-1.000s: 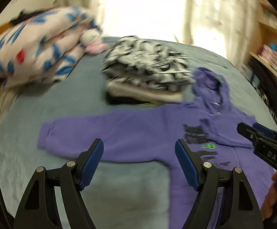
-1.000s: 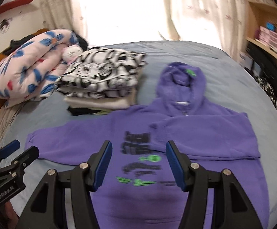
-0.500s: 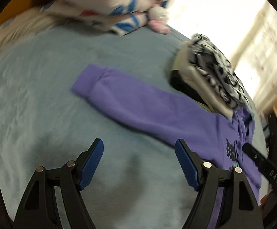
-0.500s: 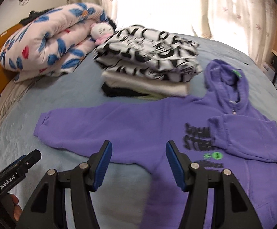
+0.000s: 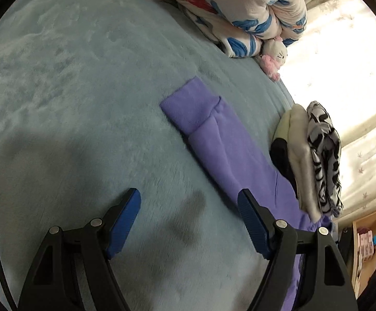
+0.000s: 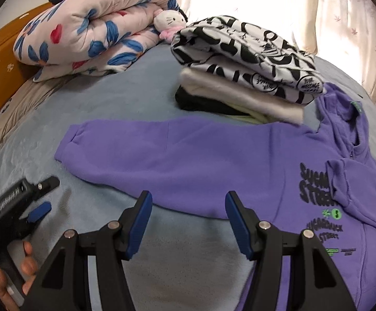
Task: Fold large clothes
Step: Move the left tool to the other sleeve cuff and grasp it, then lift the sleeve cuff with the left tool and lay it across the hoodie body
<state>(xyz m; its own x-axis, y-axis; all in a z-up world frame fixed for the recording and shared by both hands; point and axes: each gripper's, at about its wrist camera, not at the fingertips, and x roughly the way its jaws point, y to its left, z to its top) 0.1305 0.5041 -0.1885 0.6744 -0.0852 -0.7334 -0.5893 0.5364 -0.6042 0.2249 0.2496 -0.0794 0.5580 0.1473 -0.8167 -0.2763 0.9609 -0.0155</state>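
On the blue bed (image 6: 141, 98) lies the purple hoodie (image 6: 214, 160), flat with its front up. One sleeve looks folded over the chest at about 3 o'clock in the right view. The long sleeve (image 5: 214, 140) is stretched out toward 9 o'clock, so I think the folding has only just begun. That sleeve, the body and the hood are left to fold. A pile of folded clothes (image 6: 245, 72) sits behind it at 12 o'clock, touching its top edge.

The left tool (image 5: 189, 213) is spread wide and holds nothing. It hangs over the bed, with the sleeve cuff up at 12 o'clock. The right tool (image 6: 189, 213) is spread wide too, holding nothing, just above the sleeve's near edge.
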